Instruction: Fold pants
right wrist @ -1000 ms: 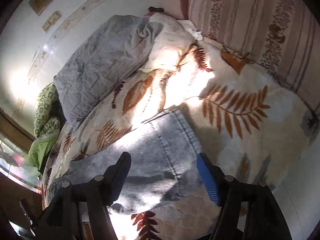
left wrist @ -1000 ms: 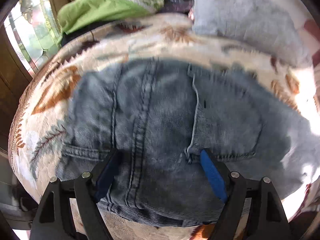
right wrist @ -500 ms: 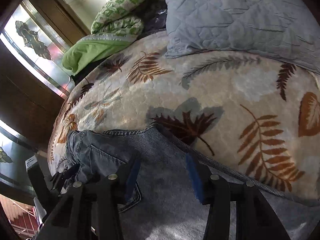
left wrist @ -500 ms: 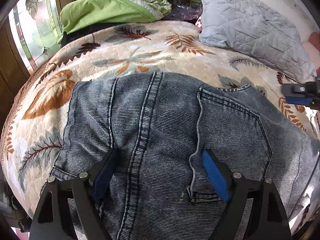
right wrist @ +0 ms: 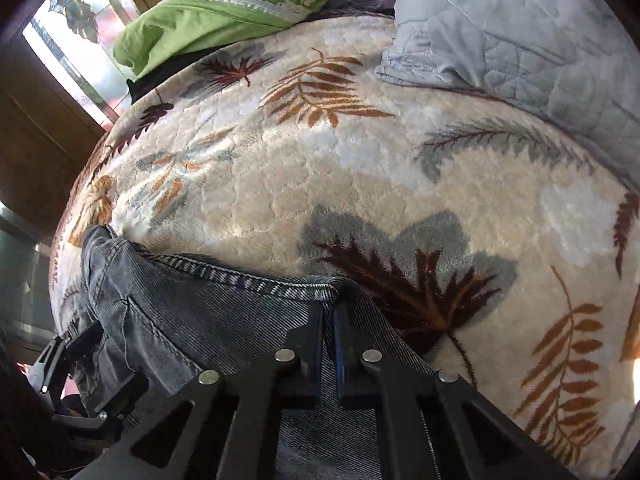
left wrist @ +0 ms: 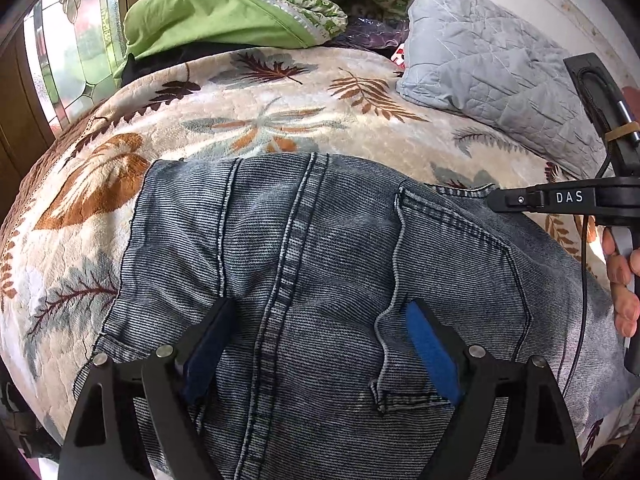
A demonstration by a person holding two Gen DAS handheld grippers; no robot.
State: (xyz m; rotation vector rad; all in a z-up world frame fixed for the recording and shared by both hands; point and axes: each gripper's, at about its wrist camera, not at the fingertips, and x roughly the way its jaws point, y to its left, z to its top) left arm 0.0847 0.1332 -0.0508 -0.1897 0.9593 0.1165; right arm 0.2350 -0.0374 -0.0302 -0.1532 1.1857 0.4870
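Left wrist view: left gripper (left wrist: 316,344) wide open, blue pads well apart, nothing between them; it sits low over the jeans (left wrist: 320,264), fingers straddling the center seam; whether the fingertips touch the denim, can't tell. Jeans lie seat-up on the bed blanket (left wrist: 260,120) (cream, leaf print), back pocket (left wrist: 460,272) just right of the seam; waistband end toward the camera, far cut edge across the blanket. Right gripper (left wrist: 516,200) comes in from the right edge, its black tip at the upper right edge of the jeans; the person's right hand (left wrist: 622,280) partly visible behind it. Grey quilted pillow (left wrist: 492,64) at upper right; green bedding (left wrist: 216,20) piled at the top; stained-glass window (left wrist: 68,40) at left.

Right wrist view: right gripper (right wrist: 329,322) closed down to a thin slit, pads pinching the stitched edge of the jeans (right wrist: 224,304) where the fold bunches up at the fingertips; denim runs left from there across the blanket (right wrist: 360,168). Left gripper (right wrist: 76,364) is visible at lower left, at the far end of the jeans; its opening isn't readable from here. Grey pillow (right wrist: 520,32) upper right; green bedding (right wrist: 208,24) top; window (right wrist: 72,28) upper left.
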